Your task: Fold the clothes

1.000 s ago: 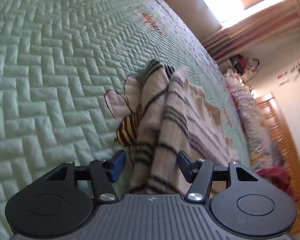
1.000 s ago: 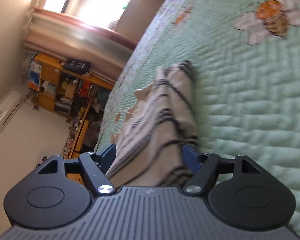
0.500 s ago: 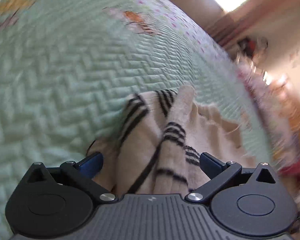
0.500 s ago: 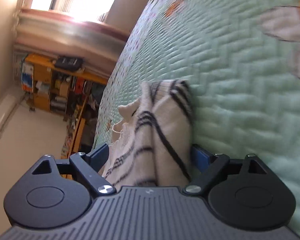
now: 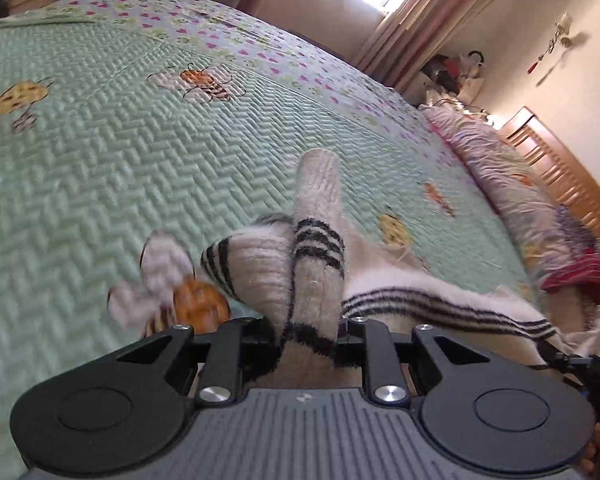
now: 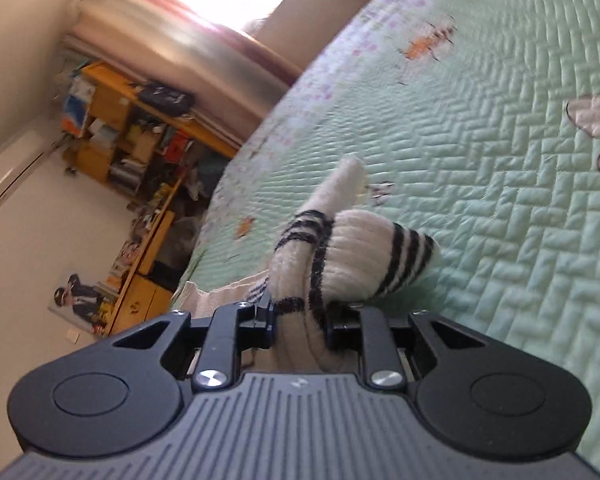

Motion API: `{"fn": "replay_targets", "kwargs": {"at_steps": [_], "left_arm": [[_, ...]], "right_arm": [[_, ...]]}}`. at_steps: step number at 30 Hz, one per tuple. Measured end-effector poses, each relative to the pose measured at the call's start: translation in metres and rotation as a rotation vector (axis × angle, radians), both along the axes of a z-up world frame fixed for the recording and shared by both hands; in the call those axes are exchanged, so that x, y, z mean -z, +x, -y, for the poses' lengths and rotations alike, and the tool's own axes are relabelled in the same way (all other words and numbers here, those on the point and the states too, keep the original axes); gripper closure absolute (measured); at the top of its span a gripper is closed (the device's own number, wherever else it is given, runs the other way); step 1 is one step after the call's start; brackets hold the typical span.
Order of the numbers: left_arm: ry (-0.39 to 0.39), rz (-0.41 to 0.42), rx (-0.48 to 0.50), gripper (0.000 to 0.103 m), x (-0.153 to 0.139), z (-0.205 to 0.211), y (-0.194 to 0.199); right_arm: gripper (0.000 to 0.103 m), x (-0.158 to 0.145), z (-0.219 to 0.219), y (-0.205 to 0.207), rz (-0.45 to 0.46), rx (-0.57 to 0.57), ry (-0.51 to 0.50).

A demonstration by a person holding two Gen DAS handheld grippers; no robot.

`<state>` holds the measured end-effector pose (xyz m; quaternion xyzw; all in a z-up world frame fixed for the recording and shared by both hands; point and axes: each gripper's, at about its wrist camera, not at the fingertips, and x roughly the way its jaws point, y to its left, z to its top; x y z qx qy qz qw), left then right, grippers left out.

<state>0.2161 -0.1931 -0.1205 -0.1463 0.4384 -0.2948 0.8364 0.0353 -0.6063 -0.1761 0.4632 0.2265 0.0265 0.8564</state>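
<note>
Left wrist view first: we see the left gripper with its jaws just drawn in, now narrow and clamped on a bunched fold of the striped sweater. The cream knit with black bands pushes up between the jaws and stands toward twelve o'clock, its pale tip over the green quilt. From the grip, a flatter part of the garment runs off toward three o'clock, with a row of thin black stripes along it. At nine o'clock of the jaws a stitched bee shows on the quilt, blurred. Farther out, at two o'clock, a patterned pillow lies along the bed's edge beside a wooden headboard.

Right wrist view: our right gripper has also just closed, and its jaws are pinched narrow on another bundle of the same sweater. The fabric rises from the jaws toward twelve o'clock and bulges toward two o'clock, lifted off the quilt. At ten o'clock, well apart from the bed, stands a cluttered wooden shelf, with a curtain at eleven o'clock.
</note>
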Motion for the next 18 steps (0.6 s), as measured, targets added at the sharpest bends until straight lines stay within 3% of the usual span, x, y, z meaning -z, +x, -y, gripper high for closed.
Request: {"fn": "replay_targets", "kwargs": {"at_steps": [3,5,6,8,9,10,11,13,16,18], "left_arm": [[-0.028,-0.044,-0.008,0.08,-0.008,-0.018,-0.031],[-0.004,-0.056,-0.006,0.076,-0.003,-0.022,-0.033],[0.002,-0.077,-0.011,0.073,0.004,-0.024,-0.029],[-0.043,-0.169,-0.064,0.054,0.03,-0.035,-0.015],[-0.075,-0.207,-0.098,0.05,0.043,-0.044,-0.012],[-0.099,-0.219,-0.122,0.045,0.052,-0.052,-0.012],[-0.114,-0.198,-0.132,0.037,0.056,-0.061,-0.017],[-0.136,-0.141,-0.125,0.027,0.058,-0.081,-0.035],[-0.149,-0.07,-0.073,0.021,0.063,-0.109,-0.065],[-0.127,-0.05,-0.039,0.021,0.069,-0.119,-0.083]], "right_arm": [[0.08,-0.021,-0.018,-0.025,0.006,-0.014,-0.006],[0.079,-0.025,-0.027,-0.035,0.017,-0.015,-0.014],[0.073,-0.021,-0.025,-0.035,0.007,-0.009,-0.017],[0.059,0.004,-0.017,-0.029,-0.044,-0.004,0.028],[0.05,0.021,-0.009,-0.027,-0.076,0.013,0.079],[0.048,0.037,-0.003,-0.033,-0.104,0.048,0.132],[0.048,0.053,0.004,-0.039,-0.132,0.085,0.183],[0.044,0.063,0.013,-0.067,-0.051,0.115,0.244],[0.024,0.063,0.017,-0.115,0.077,0.098,0.192],[0.023,0.067,0.013,-0.138,0.086,0.075,0.156]]}}
